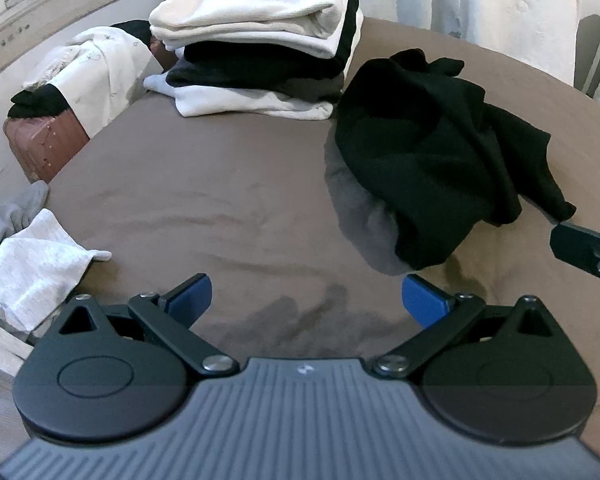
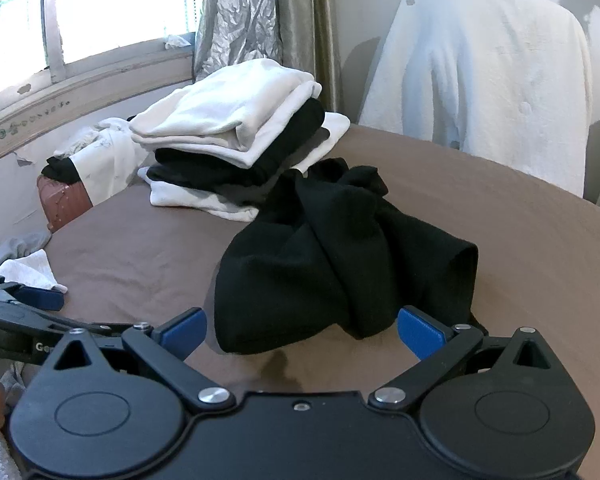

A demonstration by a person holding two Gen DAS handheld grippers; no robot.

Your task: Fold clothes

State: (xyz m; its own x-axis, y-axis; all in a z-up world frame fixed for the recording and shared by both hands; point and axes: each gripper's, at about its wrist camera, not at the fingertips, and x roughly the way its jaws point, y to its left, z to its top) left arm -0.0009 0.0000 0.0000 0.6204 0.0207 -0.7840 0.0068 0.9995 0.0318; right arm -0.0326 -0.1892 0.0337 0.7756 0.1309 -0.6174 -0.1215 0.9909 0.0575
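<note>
Brown bed (image 2: pixel 140 248): crumpled black garment (image 2: pixel 340 256), no clear axis; both grippers' jaws released.

Bright daylight through a window (image 2: pixel 100 12) behind the brown bed (image 2: pixel 520 240). Silvery curtain (image 2: pixel 240 12) hanging just right of the window. Reddish suitcase (image 2: pixel 62 204) beside the bed below the windowsill. Pale wall (image 2: pixel 360 4) beyond the bed.
</note>
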